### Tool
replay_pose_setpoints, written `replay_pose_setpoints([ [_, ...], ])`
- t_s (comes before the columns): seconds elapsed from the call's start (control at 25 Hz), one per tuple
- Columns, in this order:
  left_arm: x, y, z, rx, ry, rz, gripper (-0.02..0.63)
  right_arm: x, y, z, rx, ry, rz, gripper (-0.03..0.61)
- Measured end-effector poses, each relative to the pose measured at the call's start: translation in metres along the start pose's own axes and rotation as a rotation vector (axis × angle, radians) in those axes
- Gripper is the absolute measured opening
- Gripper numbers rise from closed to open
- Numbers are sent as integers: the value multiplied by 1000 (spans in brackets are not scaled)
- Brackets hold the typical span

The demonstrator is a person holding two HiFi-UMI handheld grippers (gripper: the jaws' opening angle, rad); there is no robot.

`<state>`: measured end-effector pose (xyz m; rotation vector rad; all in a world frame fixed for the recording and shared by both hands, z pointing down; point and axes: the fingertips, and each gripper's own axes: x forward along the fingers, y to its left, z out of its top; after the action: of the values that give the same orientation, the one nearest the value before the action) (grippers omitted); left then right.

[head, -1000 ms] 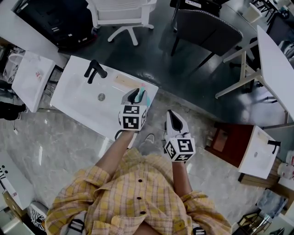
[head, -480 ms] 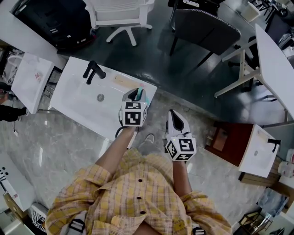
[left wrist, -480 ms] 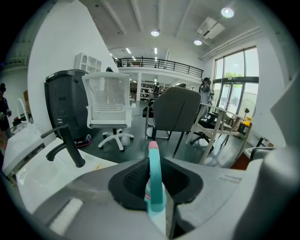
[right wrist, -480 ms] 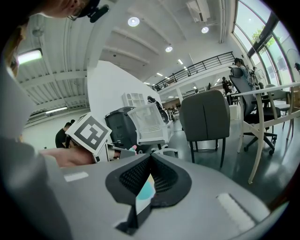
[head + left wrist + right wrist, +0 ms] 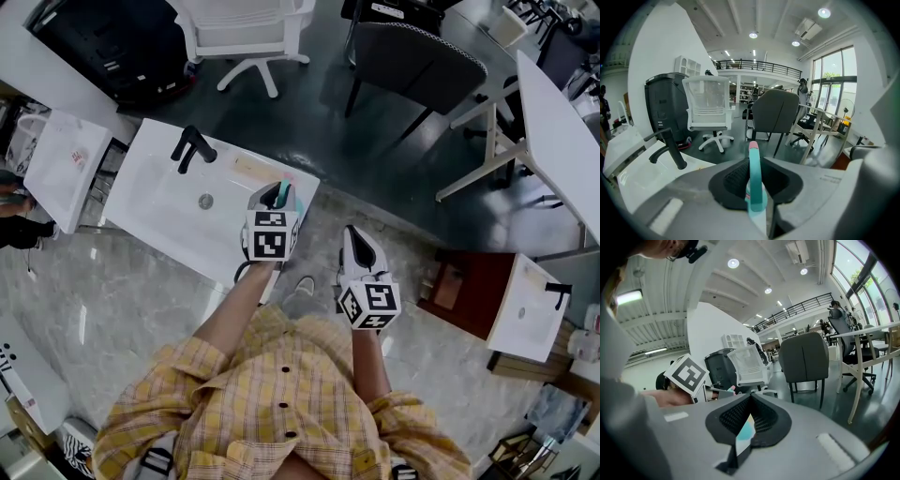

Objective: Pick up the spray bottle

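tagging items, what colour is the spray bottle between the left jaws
The spray bottle is teal with a pink tip, clearest in the left gripper view.

The spray bottle (image 5: 290,194) stands between the left gripper's (image 5: 275,195) jaws at the sink's (image 5: 155,206) right end. The faucet (image 5: 192,145) is far left. The right gripper (image 5: 351,236) is right of the sink.

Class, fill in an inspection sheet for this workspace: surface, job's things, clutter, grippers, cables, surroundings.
Surface: white sink counter with a black faucet, standing on a marbled floor.
Job's things: teal spray bottle with a pink tip, at the counter's right end.
Clutter: one pale flat item on the counter, too small to identify.
Grippers: left hand-held gripper shut on the spray bottle; right hand-held gripper shut, empty, off the counter.
Cables: nothing seen.
Surroundings: white office chair, grey chair and white table beyond the counter.
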<state>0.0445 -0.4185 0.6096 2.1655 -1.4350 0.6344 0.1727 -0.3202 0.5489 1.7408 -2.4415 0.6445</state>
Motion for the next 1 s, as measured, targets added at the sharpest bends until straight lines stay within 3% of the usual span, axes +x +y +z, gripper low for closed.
replay_pose_setpoints([
  [1.0, -100, -6, 15, 30, -147, -46, 71, -51, 55, 21, -19, -71, -16, 0],
])
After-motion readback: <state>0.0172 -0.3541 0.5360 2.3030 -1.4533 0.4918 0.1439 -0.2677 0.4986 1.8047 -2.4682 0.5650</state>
